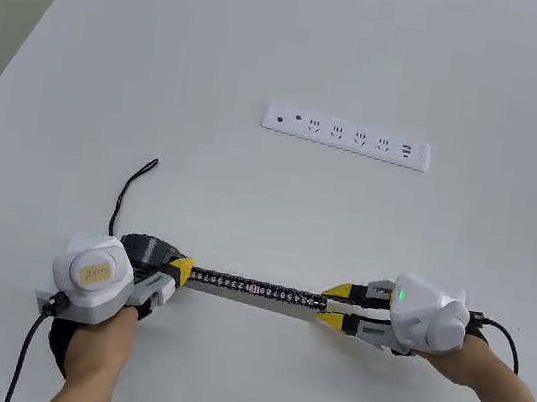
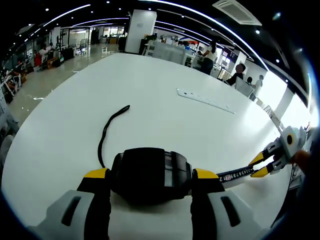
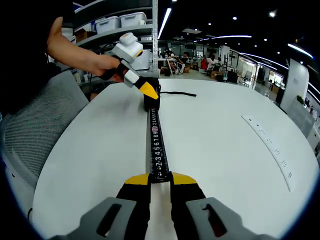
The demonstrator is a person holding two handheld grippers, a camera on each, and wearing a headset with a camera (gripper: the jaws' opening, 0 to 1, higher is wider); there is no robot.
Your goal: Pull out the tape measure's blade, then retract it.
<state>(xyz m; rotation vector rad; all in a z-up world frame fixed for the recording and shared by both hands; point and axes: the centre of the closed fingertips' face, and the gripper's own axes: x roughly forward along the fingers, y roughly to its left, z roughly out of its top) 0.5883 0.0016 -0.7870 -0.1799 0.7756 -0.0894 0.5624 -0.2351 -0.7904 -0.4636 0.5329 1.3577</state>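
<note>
black tape measure case [image 2: 150, 170] is seemingly resting on the white table [image 1: 271, 50], with the left claw [image 1: 172, 278] pinching it. the right claw [image 3: 160, 179] is pinching the blade [image 1: 253, 288] by its end, drawn well apart from the case. pulling-out is looking done; the next move is calling for guiding the blade back slowly.

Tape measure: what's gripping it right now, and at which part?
Left gripper is shut on the black case, jaws on its two sides. Right gripper pinches the blade at its pulled-out end.
</note>
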